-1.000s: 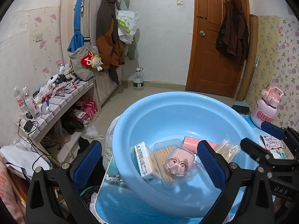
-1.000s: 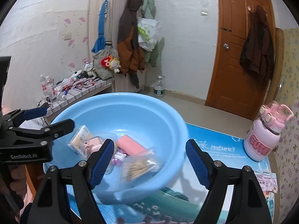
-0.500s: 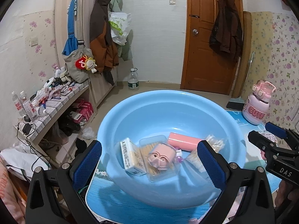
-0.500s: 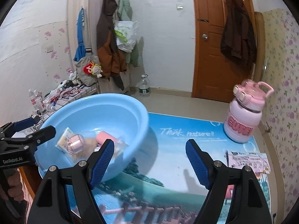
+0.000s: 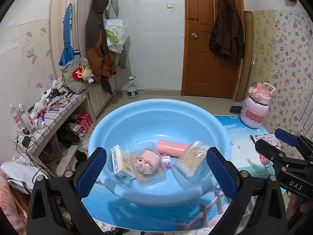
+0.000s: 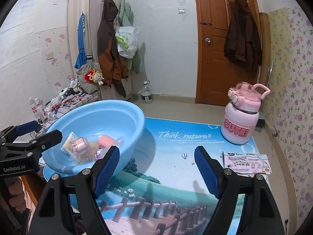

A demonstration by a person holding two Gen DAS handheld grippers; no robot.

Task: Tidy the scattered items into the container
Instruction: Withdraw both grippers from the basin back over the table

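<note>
A light blue basin (image 5: 156, 105) stands on the left part of the picture mat (image 6: 176, 186). In it lie a white box (image 5: 120, 163), a clear case with a pink thing (image 5: 146, 163), a pink roll (image 5: 171, 147), a small toy (image 5: 166, 161) and a bag of cotton swabs (image 5: 190, 160). My left gripper (image 5: 155, 173) hangs open and empty in front of the basin's near rim. Over the mat to the right of the basin (image 6: 93, 109), my right gripper (image 6: 156, 168) is open and holds nothing. A flat printed packet (image 6: 246, 162) lies on the mat at the right.
A pink bottle (image 6: 242, 117) stands at the mat's far right corner. A cluttered shelf (image 5: 49, 107) runs along the left wall, low beside the table. A water bottle (image 5: 132, 91) is on the floor beyond; coats hang on the wardrobe and door.
Both grippers have drawn back from the basin. The right one has swung right, off the basin and over the open mat. The things in the basin lie as before.
</note>
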